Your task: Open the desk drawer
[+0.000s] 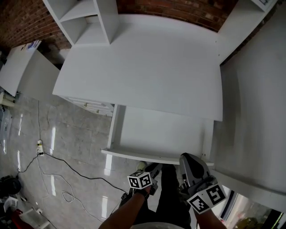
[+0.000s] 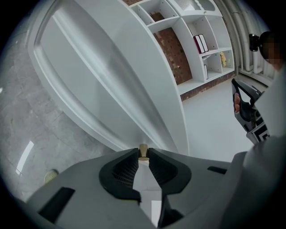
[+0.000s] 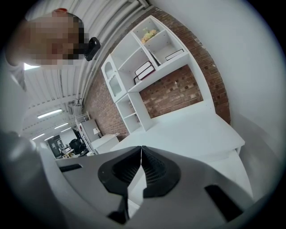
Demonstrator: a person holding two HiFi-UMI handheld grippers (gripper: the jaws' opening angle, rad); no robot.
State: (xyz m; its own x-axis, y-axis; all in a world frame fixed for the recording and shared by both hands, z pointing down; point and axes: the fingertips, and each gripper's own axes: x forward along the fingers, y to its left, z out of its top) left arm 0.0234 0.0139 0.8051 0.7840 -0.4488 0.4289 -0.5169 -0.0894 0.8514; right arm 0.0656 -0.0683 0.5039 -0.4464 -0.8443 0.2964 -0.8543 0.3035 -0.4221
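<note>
Brass knob (image 2: 143, 149) pinched in my left tongs (image 2: 143, 154), low centre; the drawer (image 1: 134, 155) front runs crosswise just above. Right tongs (image 3: 141, 150) closed, empty, alongside.

The desk (image 1: 147, 67) and its drawer (image 1: 161, 132) are finished in smooth, matt white board, the drawer knob (image 2: 143, 151) in brass-coloured metal. Glossy, veined stone tile is seen on the floor (image 1: 76, 138) off the desk's left edge, rough red brick on the wall (image 1: 178, 6) behind.
</note>
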